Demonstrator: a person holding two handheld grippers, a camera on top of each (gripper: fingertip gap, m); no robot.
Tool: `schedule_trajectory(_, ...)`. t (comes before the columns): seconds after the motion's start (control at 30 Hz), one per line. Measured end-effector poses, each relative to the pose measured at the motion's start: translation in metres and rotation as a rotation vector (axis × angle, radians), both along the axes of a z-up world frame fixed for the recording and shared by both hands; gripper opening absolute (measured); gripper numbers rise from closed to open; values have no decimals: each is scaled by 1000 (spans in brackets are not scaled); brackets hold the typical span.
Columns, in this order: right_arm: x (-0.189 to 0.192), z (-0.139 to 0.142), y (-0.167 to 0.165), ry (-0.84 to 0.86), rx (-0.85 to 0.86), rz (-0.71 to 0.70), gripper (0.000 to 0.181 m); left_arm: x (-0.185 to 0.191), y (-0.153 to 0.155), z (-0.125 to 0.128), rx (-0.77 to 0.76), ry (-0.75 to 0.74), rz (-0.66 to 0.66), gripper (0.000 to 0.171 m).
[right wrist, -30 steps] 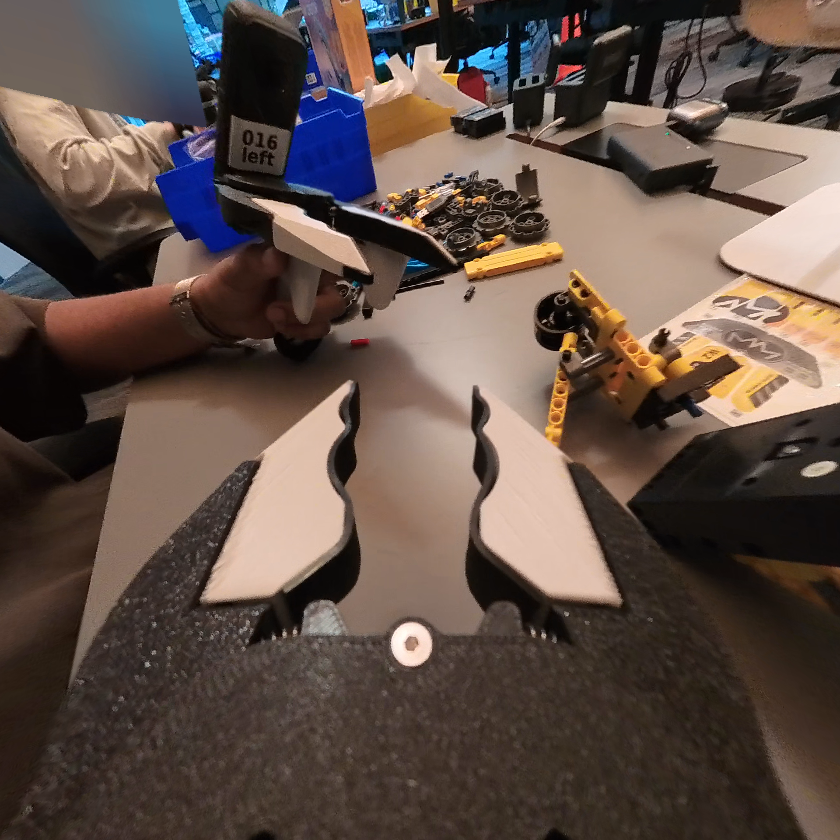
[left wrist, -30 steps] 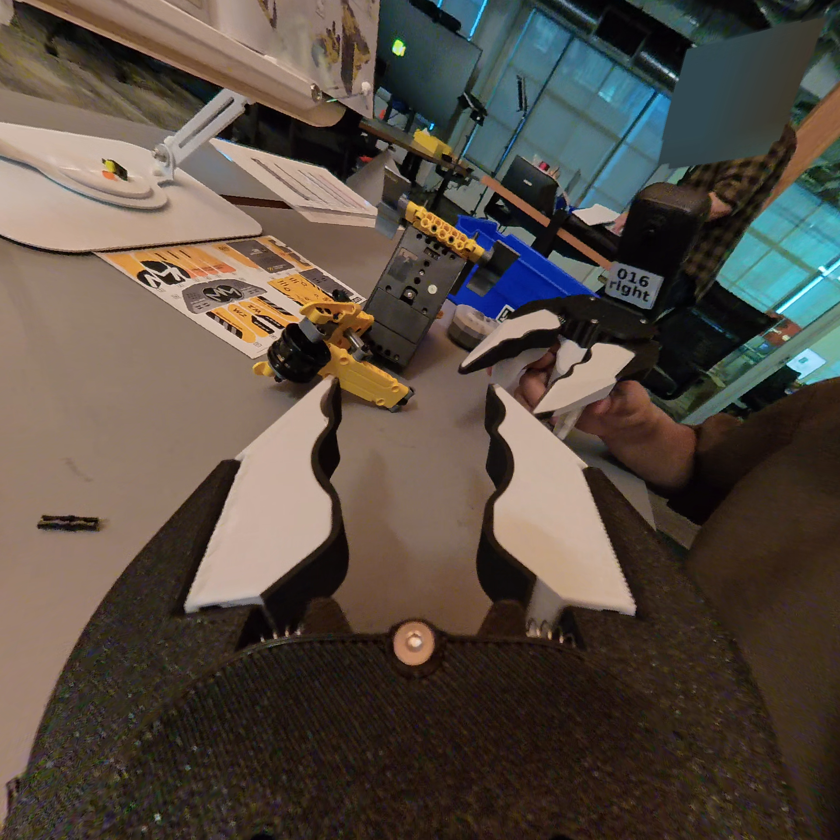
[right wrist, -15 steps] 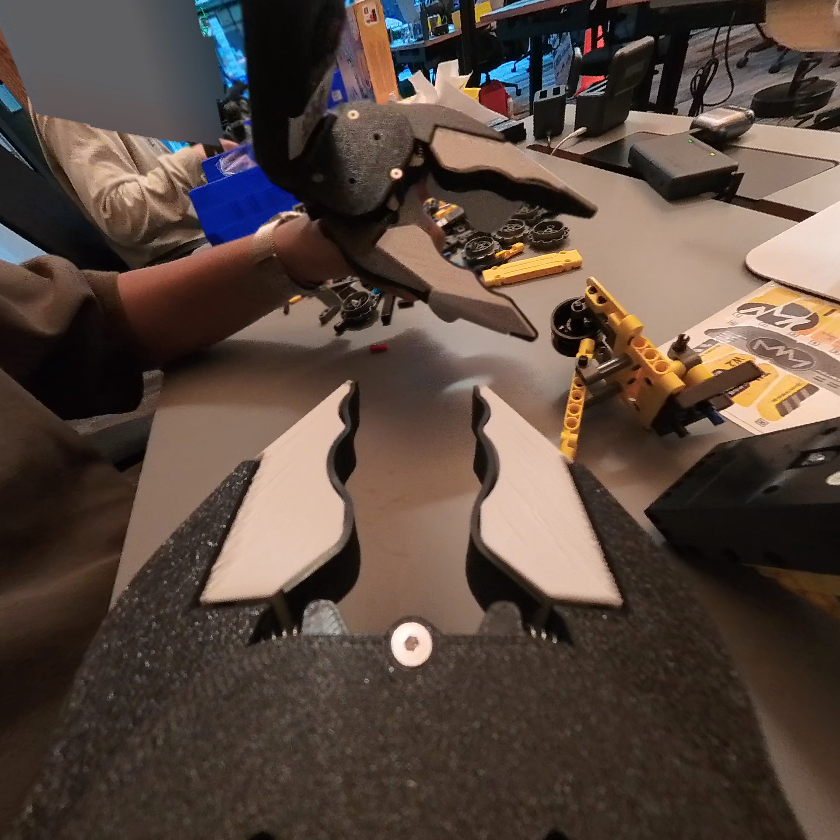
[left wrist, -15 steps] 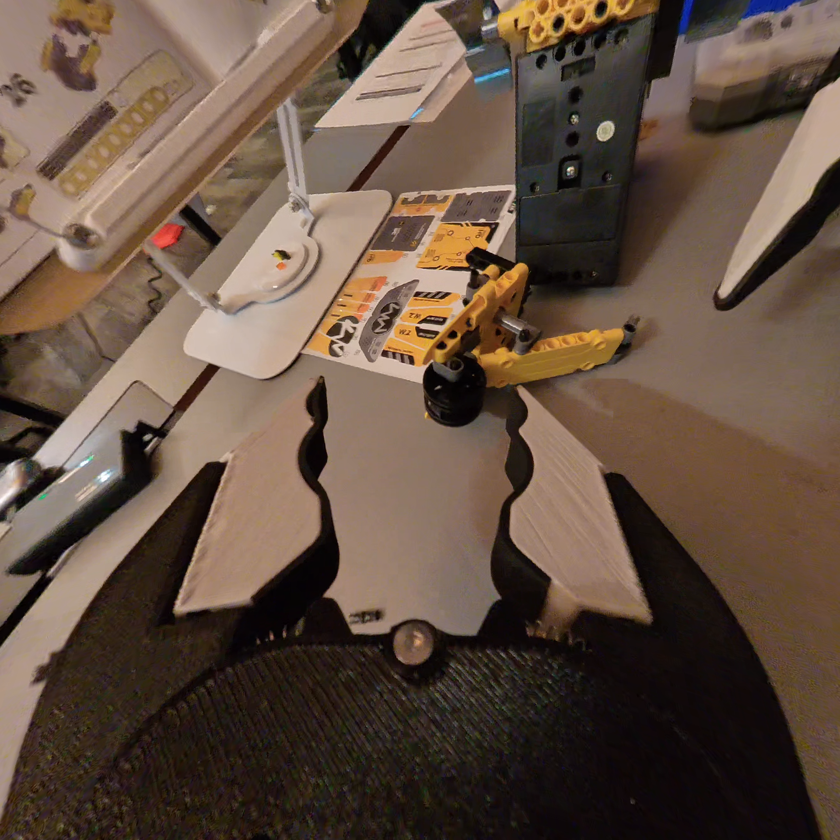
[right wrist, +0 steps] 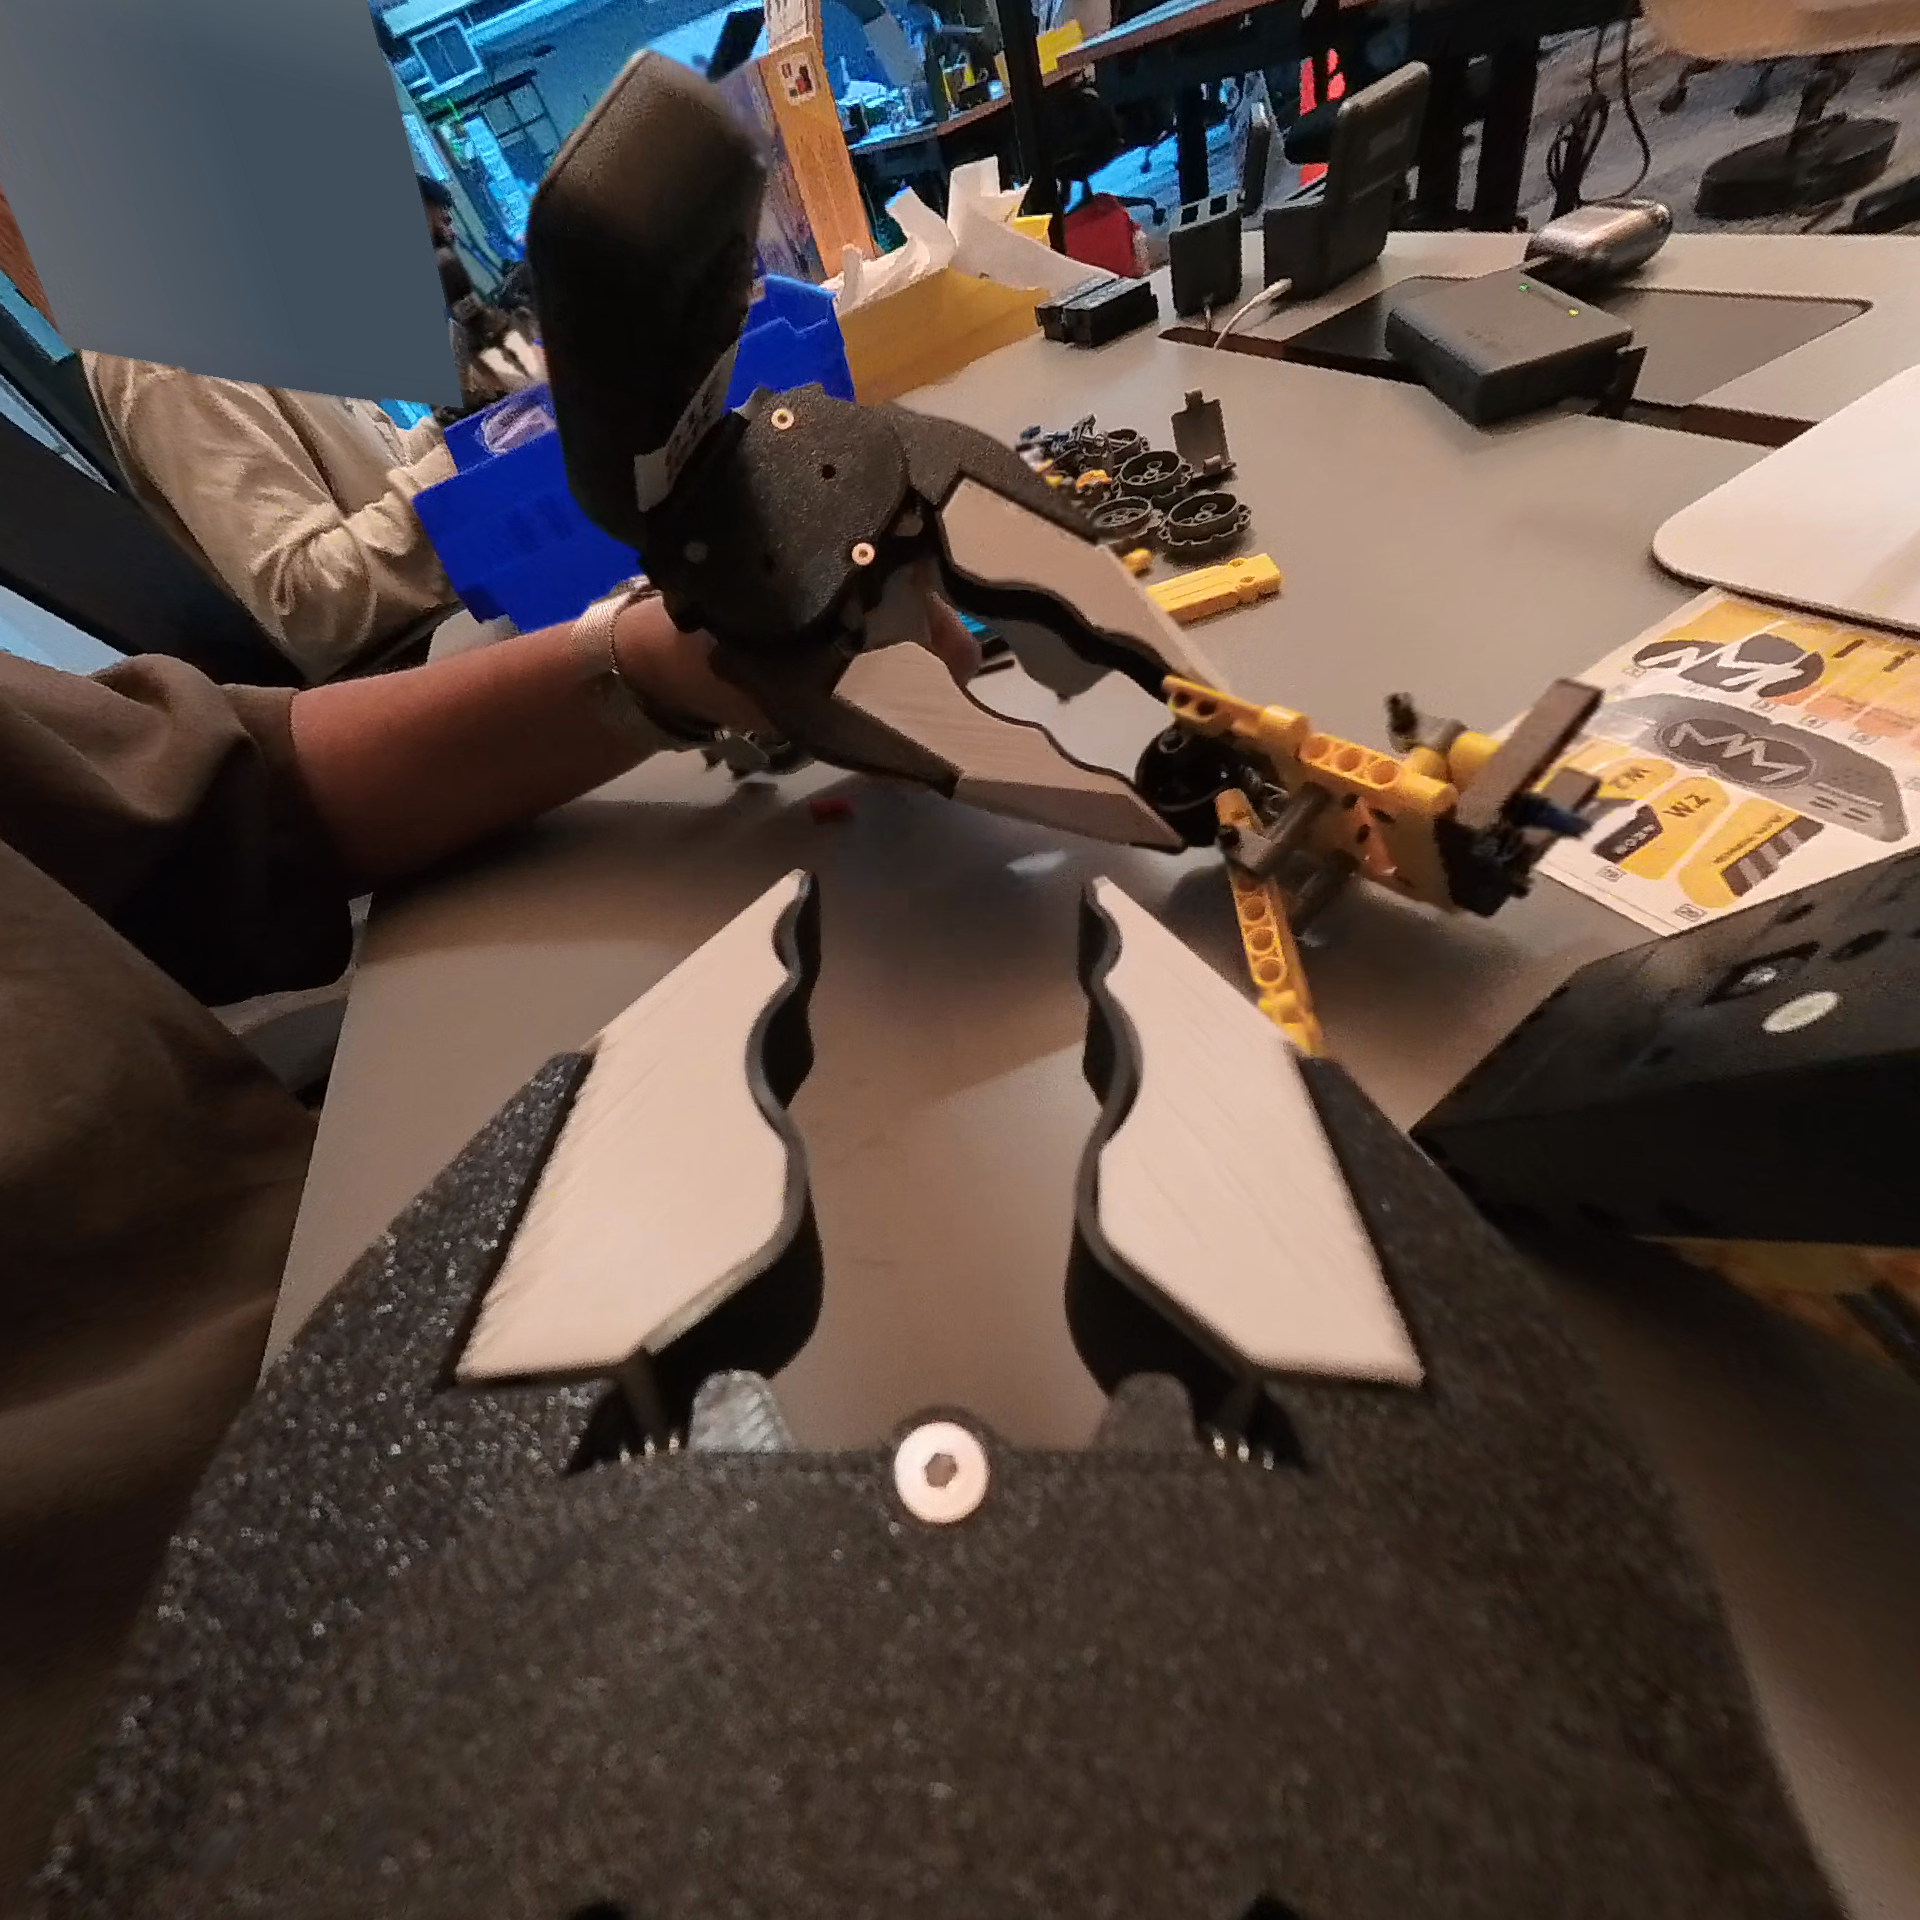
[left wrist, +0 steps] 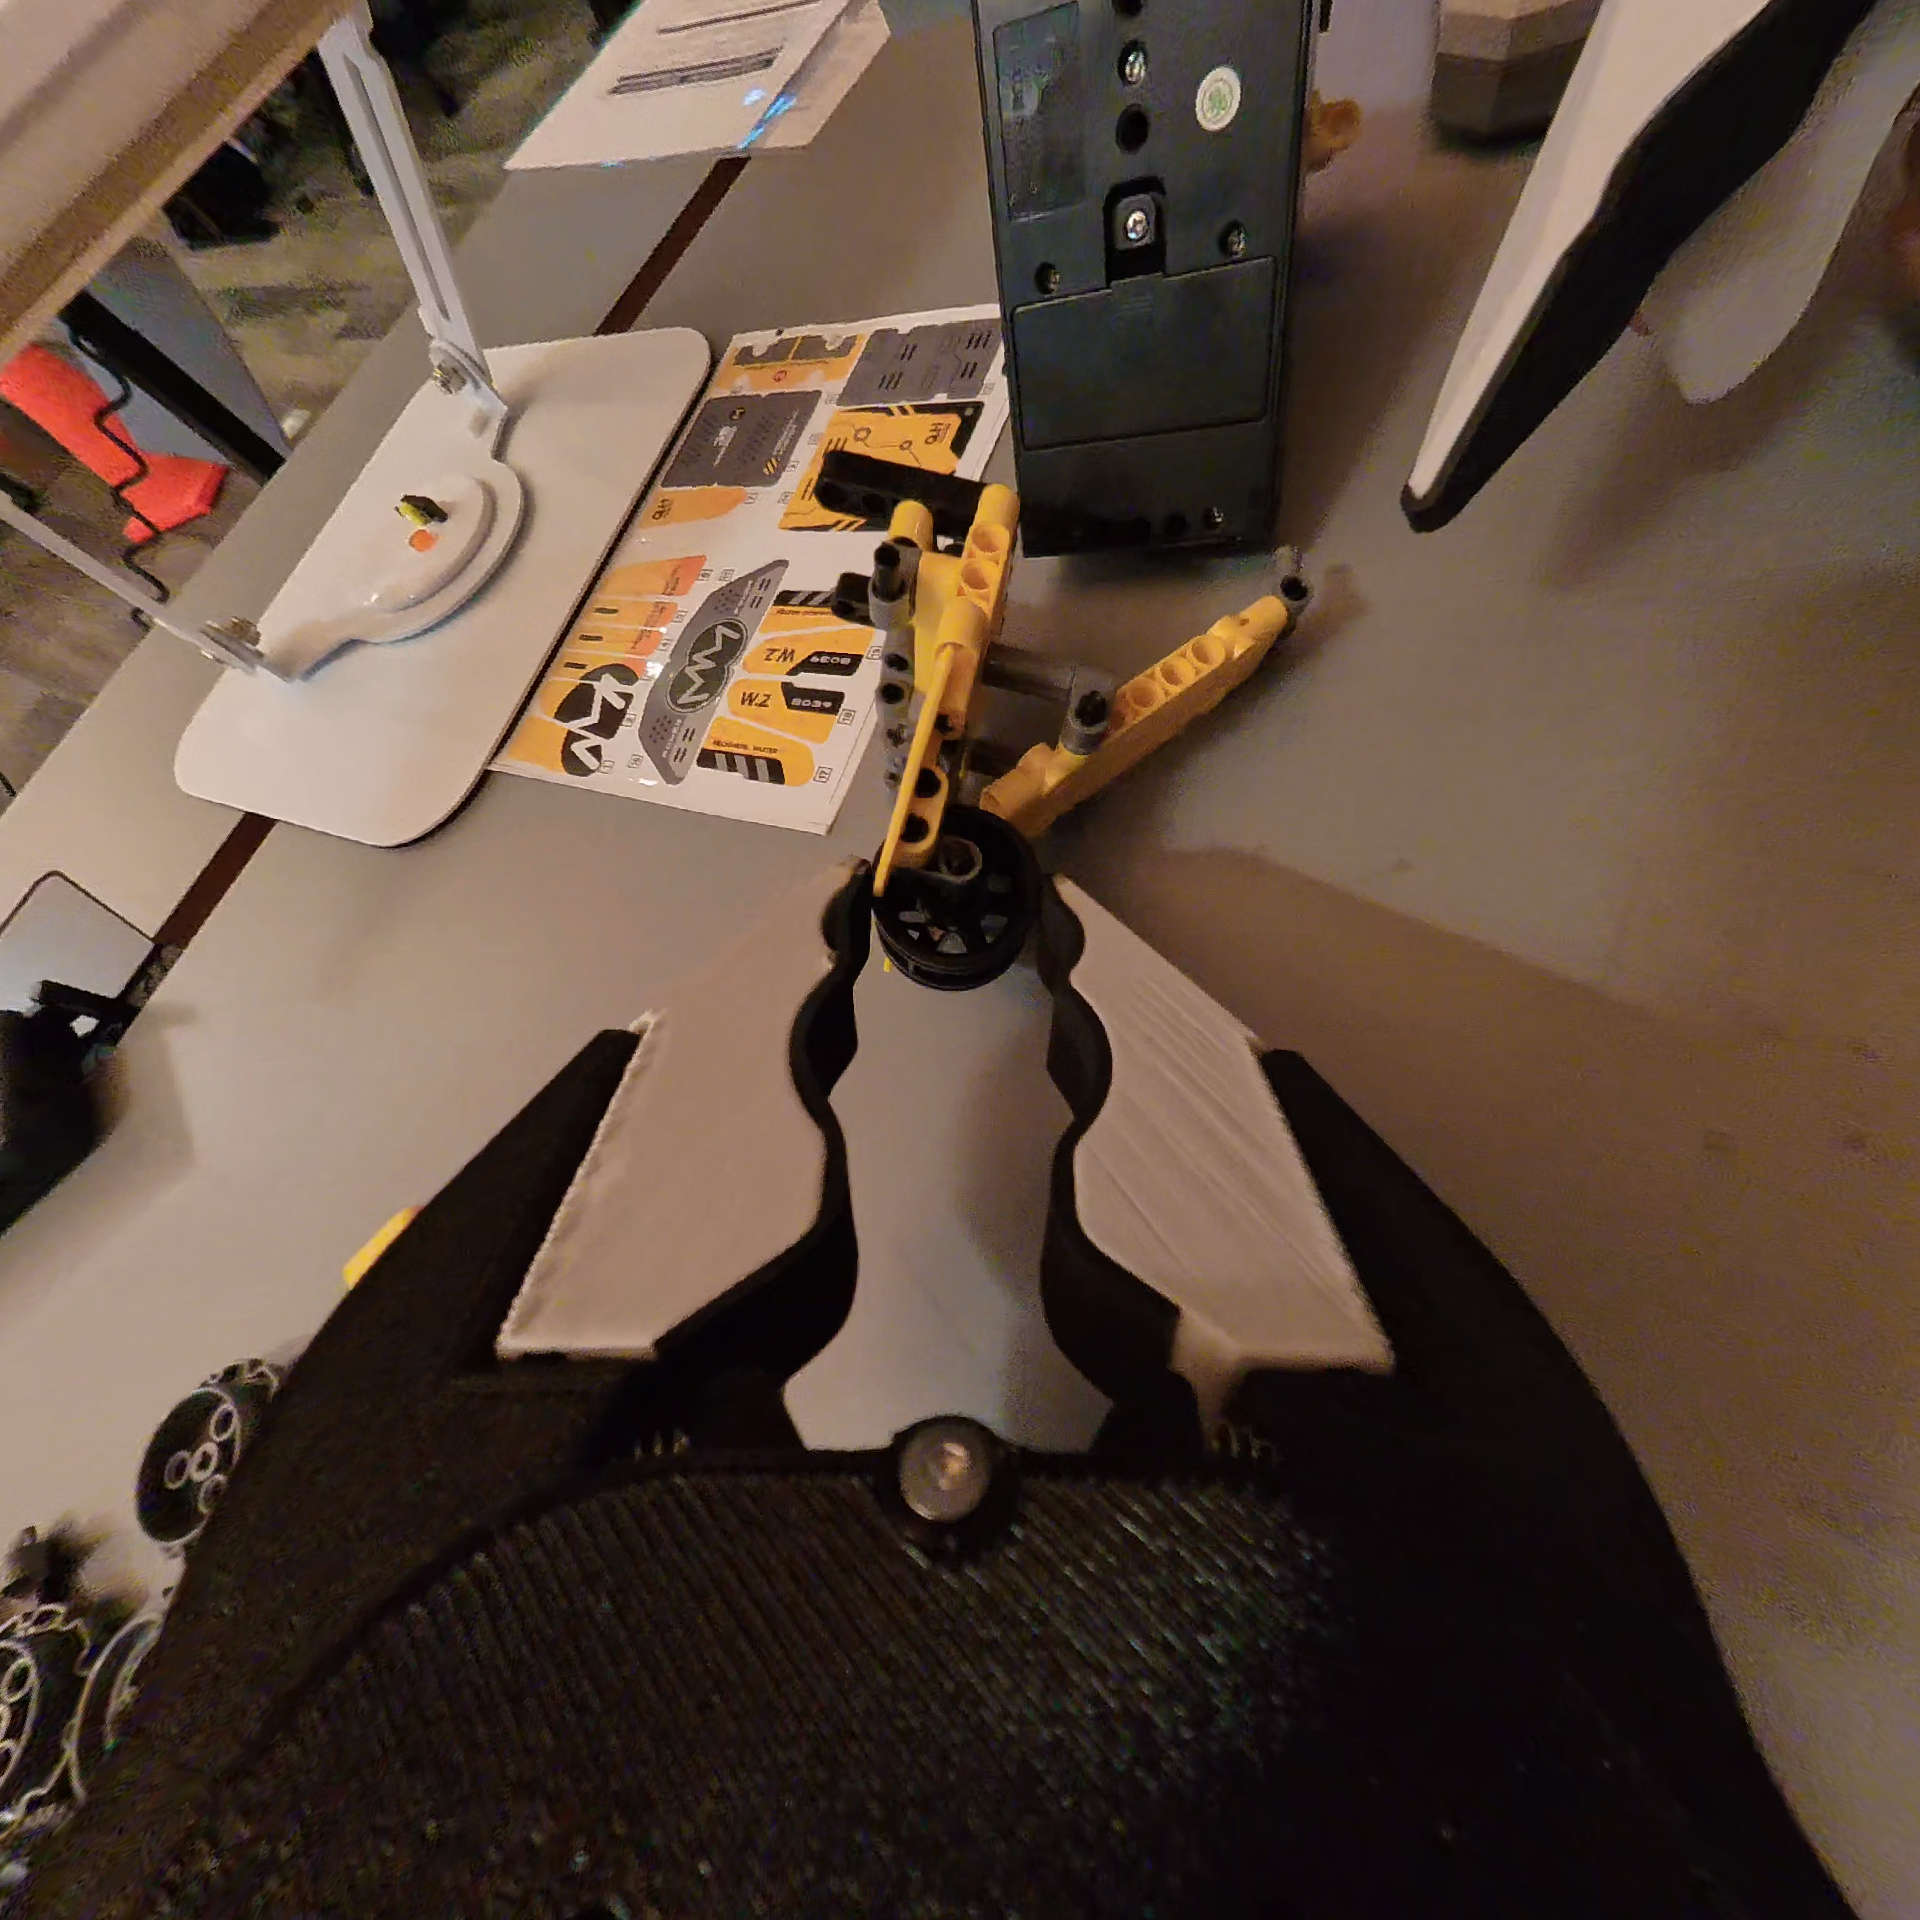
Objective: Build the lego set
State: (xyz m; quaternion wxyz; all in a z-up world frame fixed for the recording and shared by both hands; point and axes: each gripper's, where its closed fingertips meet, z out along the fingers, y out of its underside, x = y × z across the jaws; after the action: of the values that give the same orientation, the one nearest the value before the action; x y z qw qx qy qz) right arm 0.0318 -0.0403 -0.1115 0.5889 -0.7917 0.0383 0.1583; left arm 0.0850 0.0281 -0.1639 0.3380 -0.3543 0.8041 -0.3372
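Observation:
A yellow and black toy-brick assembly [left wrist: 956, 644] lies on the grey table [left wrist: 1455, 1039], with a black wheel [left wrist: 951, 925] at its near end. My left gripper [left wrist: 951, 912] is shut on that wheel, one fingertip on each side. In the right wrist view the left gripper [right wrist: 1169, 769] reaches in from the left and holds the assembly [right wrist: 1351, 779] by the wheel, its far end tilted up. My right gripper [right wrist: 945, 894] is open and empty, just above the table in front of the assembly. One of its fingers [left wrist: 1558, 260] shows at the left wrist view's upper right.
A black box [left wrist: 1143, 260] stands just behind the assembly, also at right [right wrist: 1714, 1101]. A sticker sheet [left wrist: 727, 623] and a white lamp base [left wrist: 416, 603] lie left of it. Loose black wheels [right wrist: 1174, 499], a yellow beam [right wrist: 1216, 587] and a blue bin [right wrist: 540, 520] sit farther back. The white lamp base [left wrist: 416, 603] is closer to my left gripper, around 25 centimetres from its tips; the right tips are 30 centimetres off.
My left gripper swung from beside the right one over to the assembly, came down and closed on its black wheel. The assembly turned and tilted. The right gripper stayed open and nearly still.

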Motion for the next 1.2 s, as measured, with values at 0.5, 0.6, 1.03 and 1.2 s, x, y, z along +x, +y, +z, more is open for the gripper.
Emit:
schedule_trajectory(0.5, 21, 0, -3, -132, -14, -84, 49, -5, -6, 19, 74, -131, -3, 27)
schedule_trajectory(0.6, 27, -9, -2, -229, -61, -111, 49, -6, -8, 18, 32, -98, 1, 27)
schedule_trajectory(1.03, 46, -58, 8, -560, -356, -159, 40, -11, -15, 10, 59, -85, -43, 27)
schedule_trajectory(1.2, 48, -59, 6, -567, -364, -162, 26, -12, -17, 7, 70, -85, -56, 27)
